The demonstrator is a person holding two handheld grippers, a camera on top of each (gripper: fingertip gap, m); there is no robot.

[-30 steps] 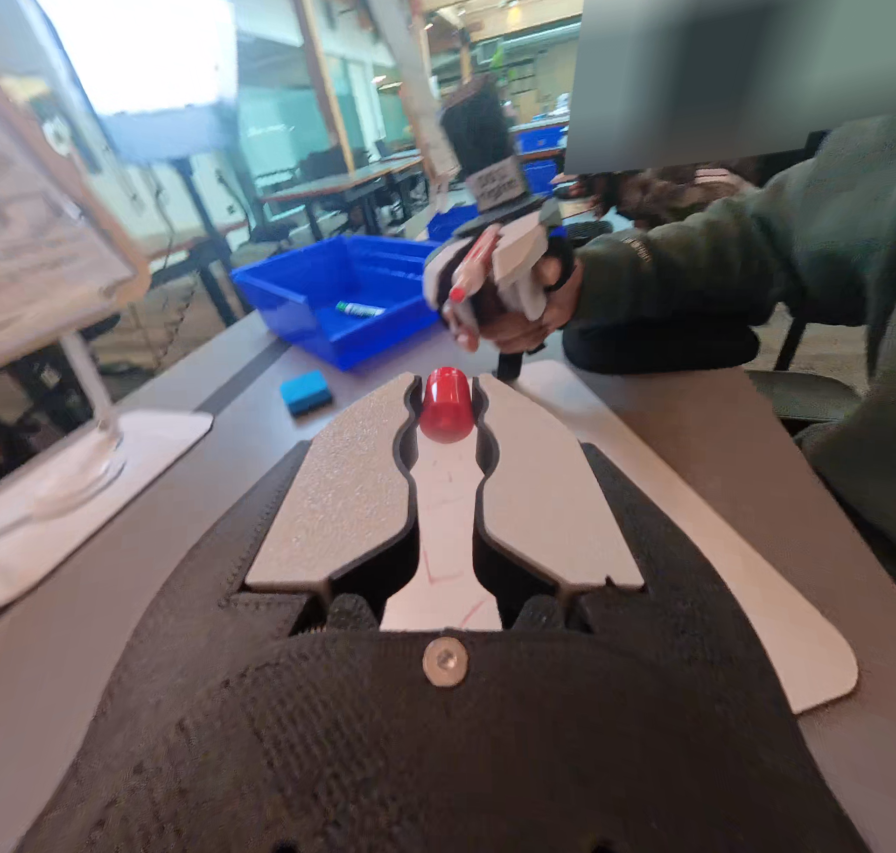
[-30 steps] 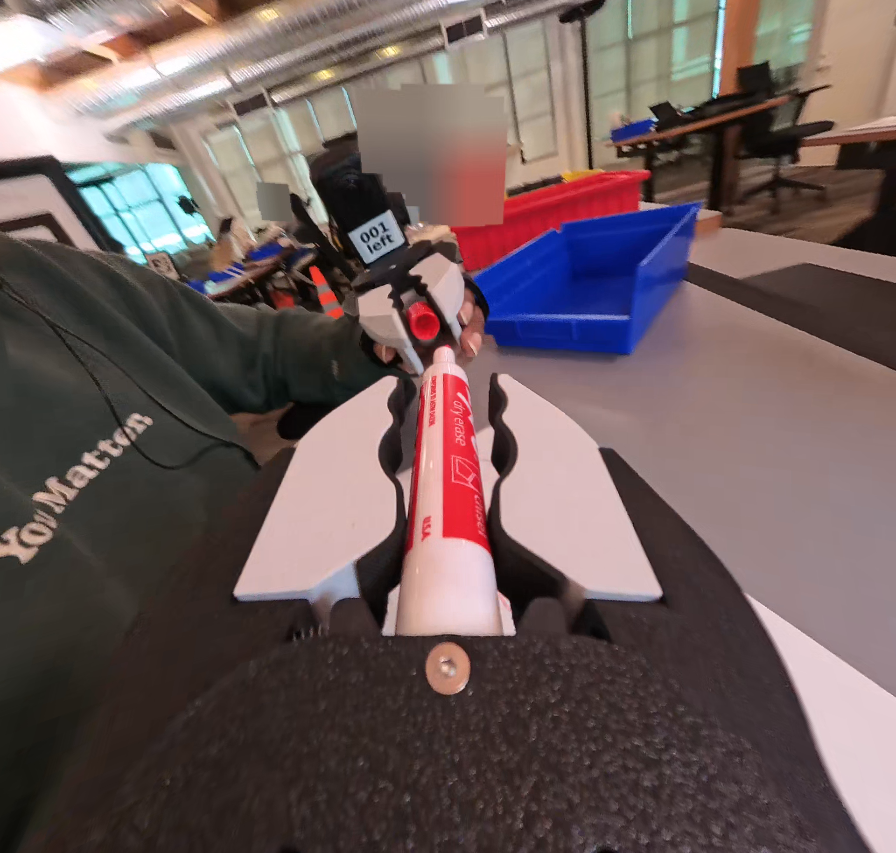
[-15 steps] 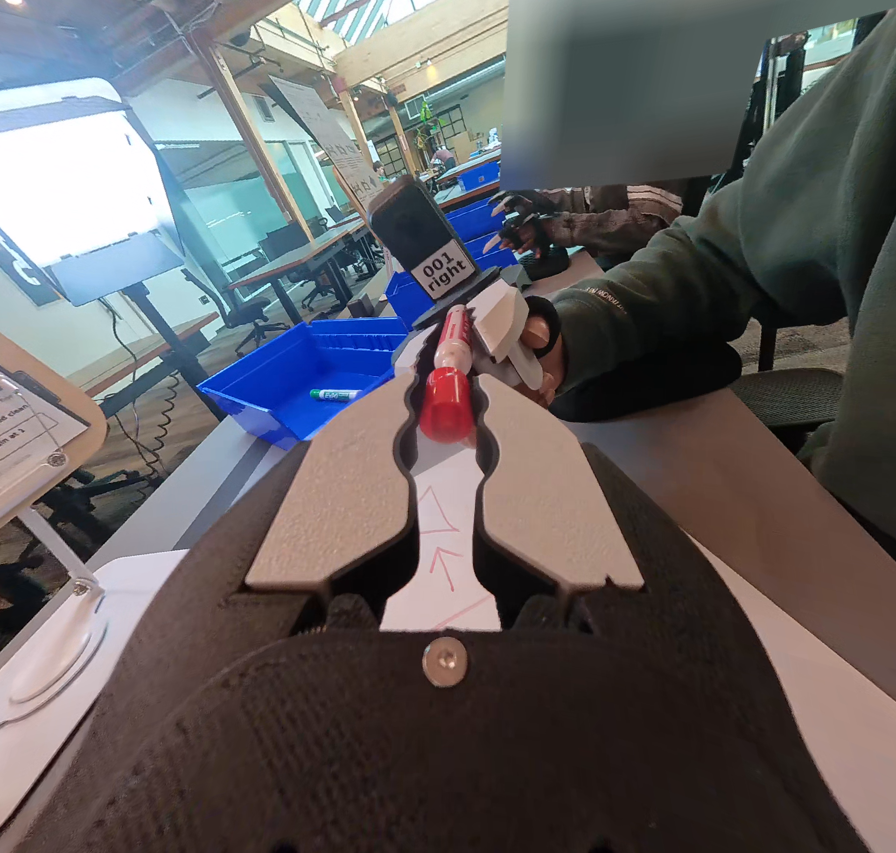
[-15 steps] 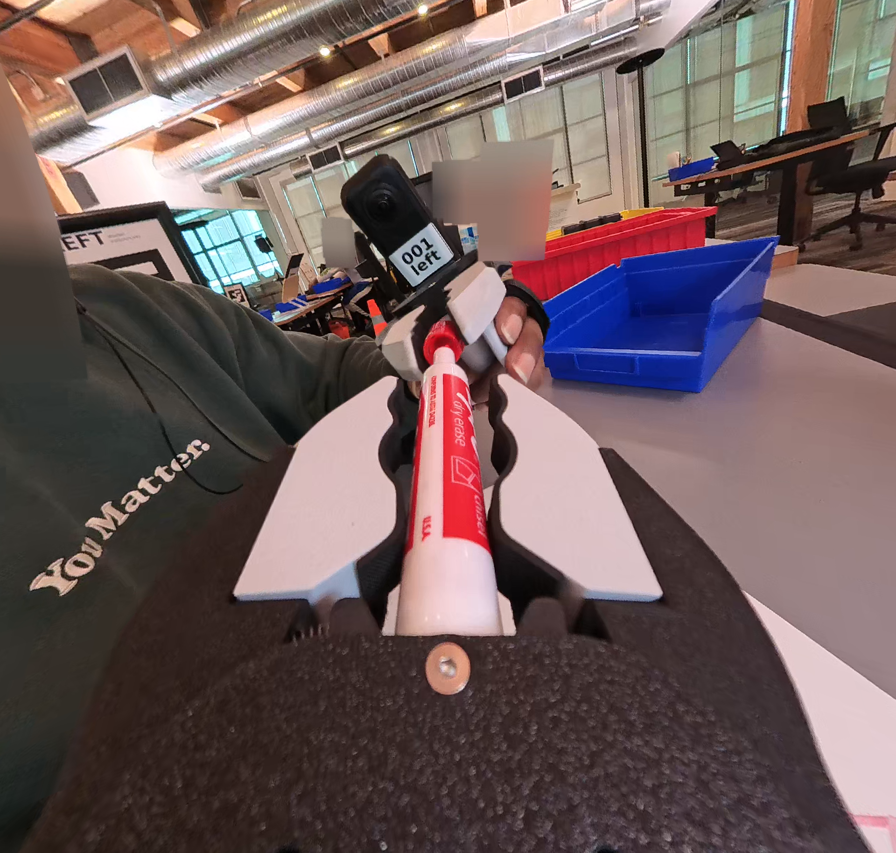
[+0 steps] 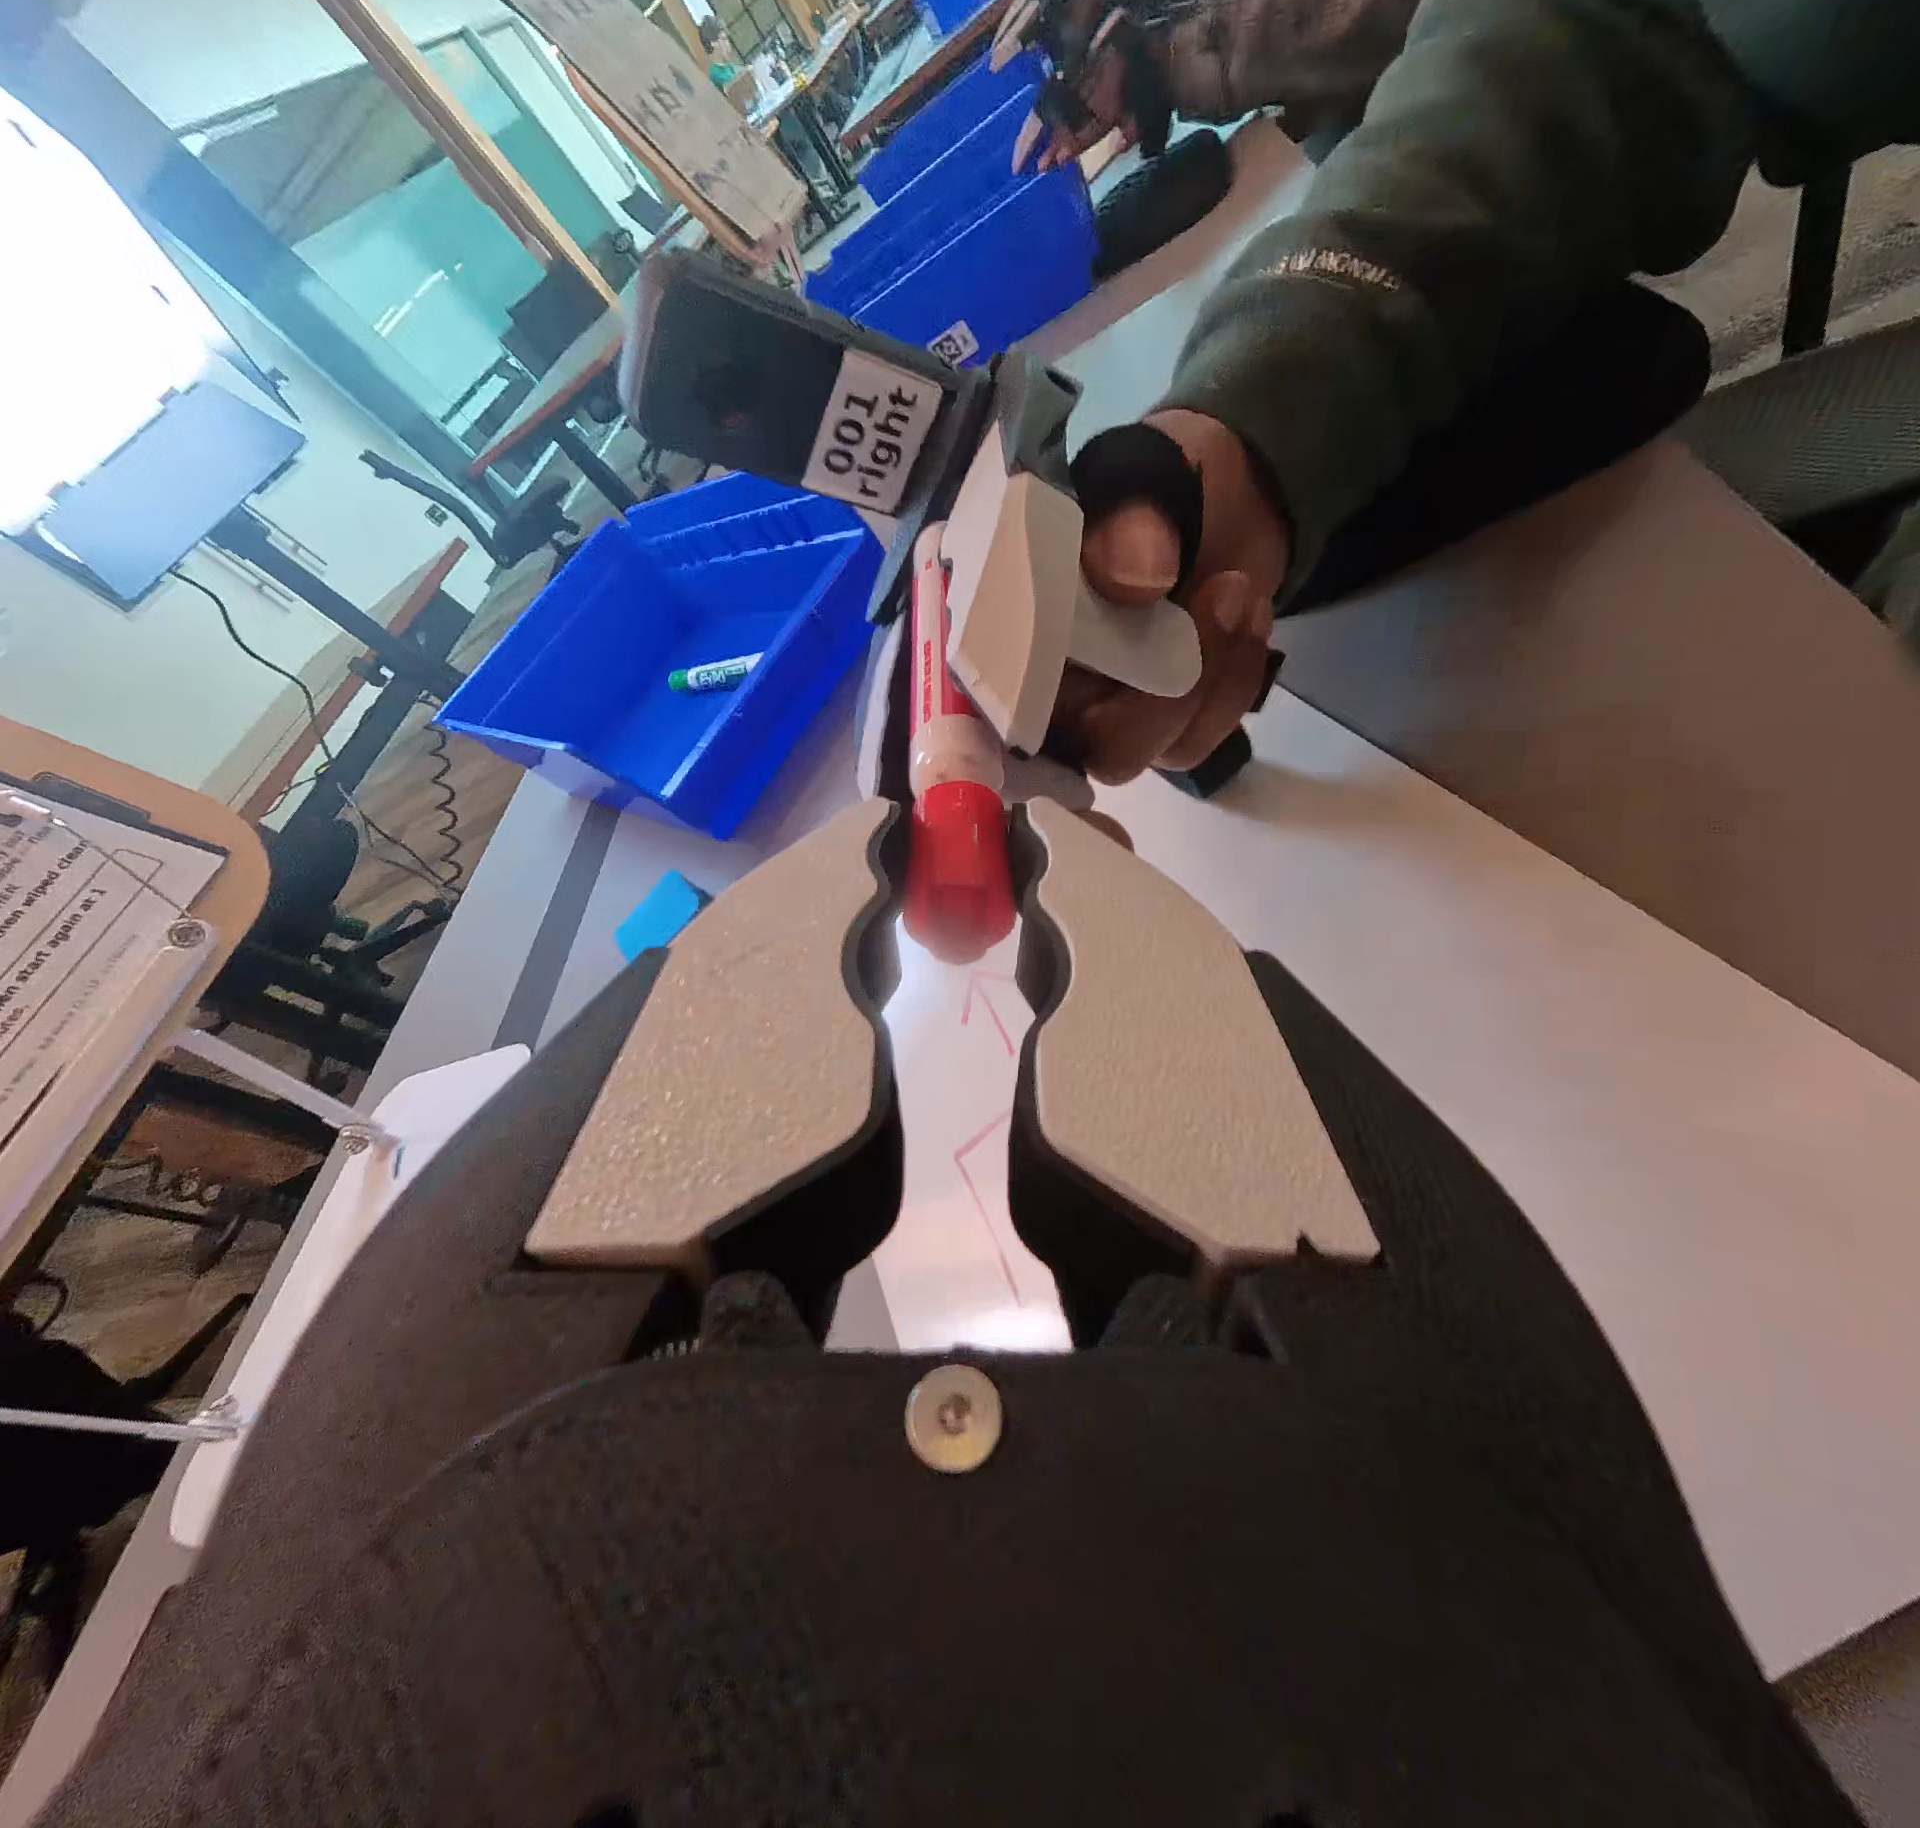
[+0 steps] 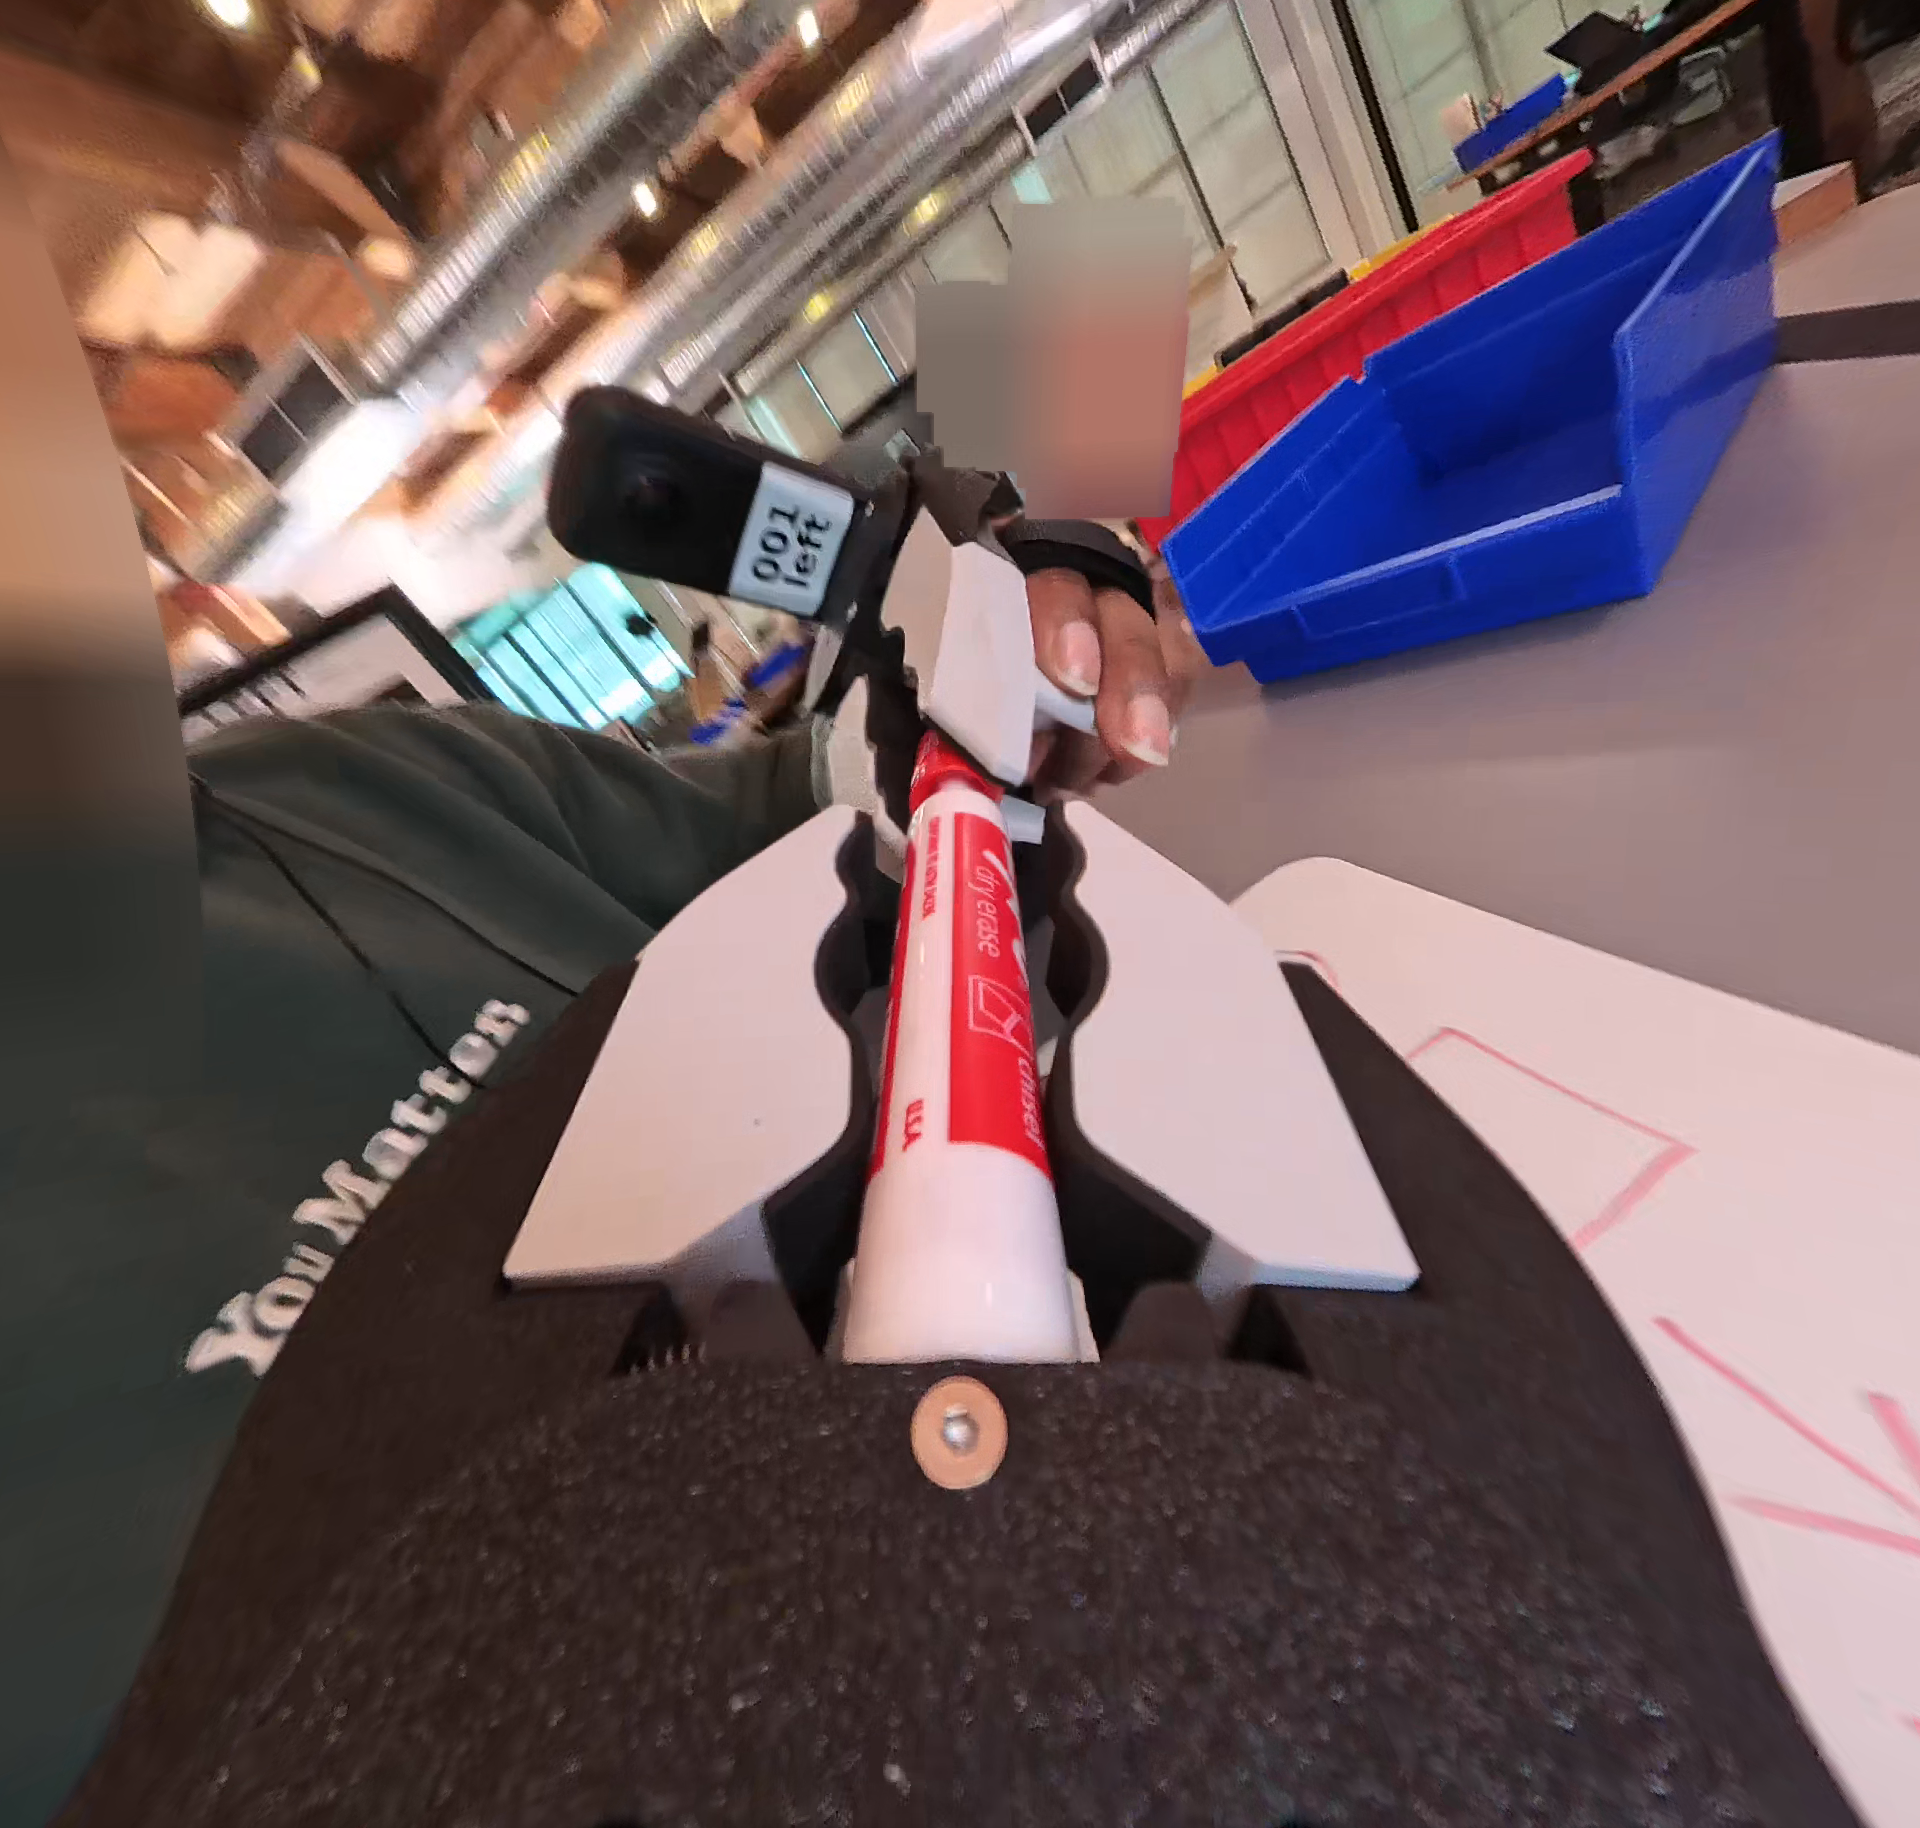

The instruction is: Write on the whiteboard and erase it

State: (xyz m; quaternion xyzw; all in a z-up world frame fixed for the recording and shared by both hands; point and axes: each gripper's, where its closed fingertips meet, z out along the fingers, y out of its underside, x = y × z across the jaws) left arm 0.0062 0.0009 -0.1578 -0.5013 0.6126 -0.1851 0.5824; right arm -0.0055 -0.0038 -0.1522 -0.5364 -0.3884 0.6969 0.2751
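Note:
My left gripper (image 5: 956,833) is shut on the red marker cap (image 5: 954,885) and holds it above the whiteboard (image 5: 1455,1051). My right gripper (image 6: 956,828) is shut on the barrel of the red-and-white dry-erase marker (image 6: 966,1082). The two grippers face each other tip to tip. The marker's front end (image 5: 940,656) sits in the cap, and no tip shows. The cap (image 6: 940,755) shows between the left gripper's fingers (image 6: 982,677). The whiteboard (image 6: 1558,1051) lies flat on the grey table and bears red line drawings.
A blue bin (image 5: 665,677) with a green marker (image 5: 715,675) in it stands at the table's far left. A blue eraser (image 5: 660,911) lies in front of it. A paper holder (image 5: 83,926) stands at left. Another blue bin (image 6: 1507,490) and a red bin (image 6: 1382,324) stand beyond the whiteboard.
The two grippers have come together from apart. The marker's front end, separate from the cap a second ago, now sits in the cap. Both grippers have rolled and dropped nearer the whiteboard.

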